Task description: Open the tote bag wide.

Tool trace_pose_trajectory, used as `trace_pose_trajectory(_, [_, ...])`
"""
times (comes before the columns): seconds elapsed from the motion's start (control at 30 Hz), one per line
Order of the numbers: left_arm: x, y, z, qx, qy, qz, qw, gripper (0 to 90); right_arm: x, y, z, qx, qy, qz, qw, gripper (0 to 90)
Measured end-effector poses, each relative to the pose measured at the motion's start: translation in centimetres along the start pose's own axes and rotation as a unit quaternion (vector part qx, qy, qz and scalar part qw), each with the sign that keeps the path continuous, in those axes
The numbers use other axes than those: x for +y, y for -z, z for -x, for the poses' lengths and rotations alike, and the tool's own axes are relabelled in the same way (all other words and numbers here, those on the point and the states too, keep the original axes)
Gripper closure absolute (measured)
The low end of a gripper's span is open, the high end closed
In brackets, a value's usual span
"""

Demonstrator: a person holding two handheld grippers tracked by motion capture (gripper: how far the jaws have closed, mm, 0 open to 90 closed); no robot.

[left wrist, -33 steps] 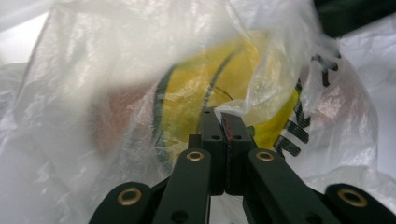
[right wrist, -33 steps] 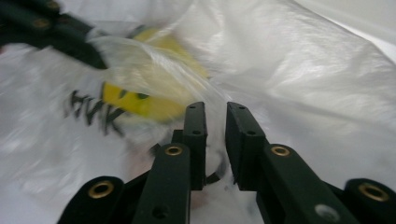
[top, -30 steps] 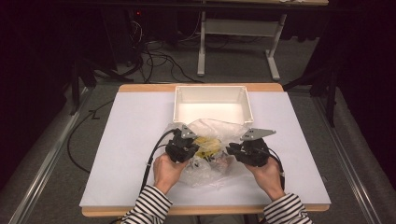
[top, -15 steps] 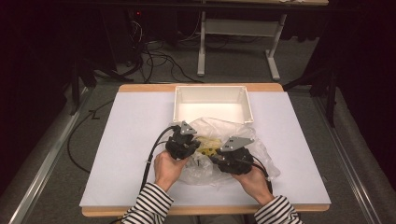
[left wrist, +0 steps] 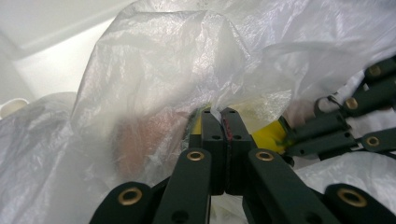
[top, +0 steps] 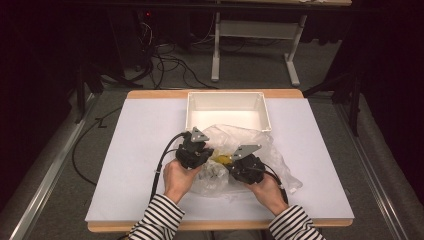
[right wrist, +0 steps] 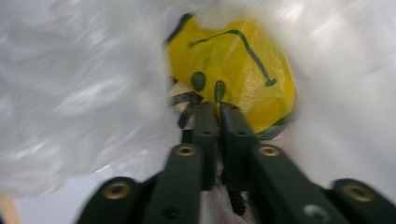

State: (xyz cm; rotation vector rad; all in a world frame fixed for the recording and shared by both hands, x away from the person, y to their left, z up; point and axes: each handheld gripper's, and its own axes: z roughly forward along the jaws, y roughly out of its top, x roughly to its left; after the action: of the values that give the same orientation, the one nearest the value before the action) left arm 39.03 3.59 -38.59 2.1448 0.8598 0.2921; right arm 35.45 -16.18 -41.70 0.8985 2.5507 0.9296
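Observation:
A crumpled clear plastic bag [top: 265,150] with a yellow printed patch [right wrist: 243,60] lies on the white mat in front of the bin. My left gripper [top: 207,152] is shut on a fold of the bag's film [left wrist: 154,70], the thin plastic pinched at its tips [left wrist: 222,114]. My right gripper [top: 231,167] has just been closing and stands shut, with the yellow printed plastic caught between its tips [right wrist: 217,109]. The two grippers face each other, a short gap apart, over the bag's middle. What is inside the bag is blurred by the film.
An open white bin [top: 227,96] stands just behind the bag at the table's far edge. The white mat [top: 135,140] stretches bare to the left and right of the bag. Cables trail from both grippers toward the person's striped sleeves [top: 160,220].
The right hand has moved left and a little nearer, from the bag's right side to its middle, close to the left gripper. The left hand has stayed put.

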Motion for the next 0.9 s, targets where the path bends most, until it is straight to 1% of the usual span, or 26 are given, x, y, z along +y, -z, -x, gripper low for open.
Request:
trace_pose_trajectory(0.03, [0.1, 0.1, 0.0, 0.0, 0.002, 0.002, 1.0, 90.0, -0.1, 0.1, -0.1, 0.006, 0.005, -0.002, 1.0, 89.9])
trace_pose_trajectory(0.13, [0.2, 0.3, -0.2, 0.002, 0.003, 0.004, 1.0, 90.0, -0.5, 0.5, -0.4, 0.027, 0.017, -0.01, 0.9994, 90.0])
trace_pose_trajectory(0.17, [0.2, 0.4, -0.3, 0.005, 0.003, 0.005, 1.0, 90.0, -0.8, 0.6, -0.6, 0.032, 0.021, -0.01, 0.9992, 90.0])
trace_pose_trajectory(0.23, [0.2, 0.6, -0.5, 0.011, 0.005, 0.008, 0.9999, 90.0, -1.6, 1.0, -1.0, 0.049, 0.022, -0.013, 0.9985, 90.0])
trace_pose_trajectory(0.27, [0.2, 0.6, -0.6, 0.009, 0.007, 0.008, 0.9999, 90.0, -2.0, 1.2, -1.2, 0.053, 0.024, -0.015, 0.9982, 90.0])
trace_pose_trajectory(0.33, [0.3, 0.6, -0.7, 0.018, 0.008, 0.01, 0.9998, 90.0, -3.1, 1.7, -1.6, 0.061, 0.023, -0.013, 0.9978, 90.0])
trace_pose_trajectory(0.4, [0.3, 0.4, -0.9, 0.018, 0.012, 0.011, 0.9997, 90.0, -3.9, 2.0, -1.8, 0.068, 0.022, -0.018, 0.9973, 90.0])
trace_pose_trajectory(0.47, [0.2, 0.0, -1.1, 0.028, 0.012, 0.008, 0.9995, 90.0, -4.7, 2.2, -2.0, 0.072, 0.022, -0.028, 0.9968, 90.0])
trace_pose_trajectory(0.5, [0.2, -0.2, -1.2, 0.036, 0.01, 0.006, 0.9993, 90.0, -5.0, 2.2, -2.1, 0.072, 0.02, -0.031, 0.9967, 90.0])
trace_pose_trajectory(0.53, [0.1, -0.4, -1.3, 0.038, 0.013, 0.005, 0.9992, 90.0, -5.4, 2.3, -2.1, 0.073, 0.021, -0.035, 0.9965, 90.0])
trace_pose_trajectory(0.6, [-0.1, -0.6, -1.6, 0.044, 0.013, 0.002, 0.9989, 90.0, -6.2, 2.3, -2.1, 0.079, 0.023, -0.047, 0.9955, 90.0])
trace_pose_trajectory(0.63, [-0.2, -0.8, -1.6, 0.043, 0.016, 0.002, 0.9989, 89.9, -6.5, 2.2, -2.1, 0.083, 0.019, -0.053, 0.995, 90.0])
trace_pose_trajectory(0.7, [-0.4, -1.1, -1.7, 0.047, 0.013, -0.004, 0.9988, 89.9, -6.9, 2.0, -2.0, 0.088, 0.017, -0.063, 0.994, 89.0])
trace_pose_trajectory(0.73, [-0.5, -1.3, -1.7, 0.048, 0.012, -0.006, 0.9988, 89.9, -6.9, 2.0, -1.9, 0.086, 0.018, -0.06, 0.9944, 86.3])
trace_pose_trajectory(0.77, [-0.6, -1.6, -1.5, 0.046, 0.012, -0.007, 0.9988, 89.9, -6.8, 2.1, -1.8, 0.089, 0.012, -0.055, 0.9944, 82.0])
trace_pose_trajectory(0.8, [-0.7, -1.7, -1.5, 0.046, 0.012, -0.007, 0.9988, 89.9, -6.6, 2.4, -1.7, 0.093, 0.005, -0.038, 0.9949, 78.0])
trace_pose_trajectory(0.83, [-0.8, -1.9, -1.4, 0.047, 0.009, -0.01, 0.9988, 89.9, -6.4, 2.8, -1.6, 0.092, 0.0, -0.026, 0.9954, 75.4])
trace_pose_trajectory(0.9, [-1.0, -2.1, -1.3, 0.044, 0.008, -0.014, 0.9989, 89.8, -5.7, 3.9, -1.5, 0.085, -0.01, 0.011, 0.9963, 71.6])
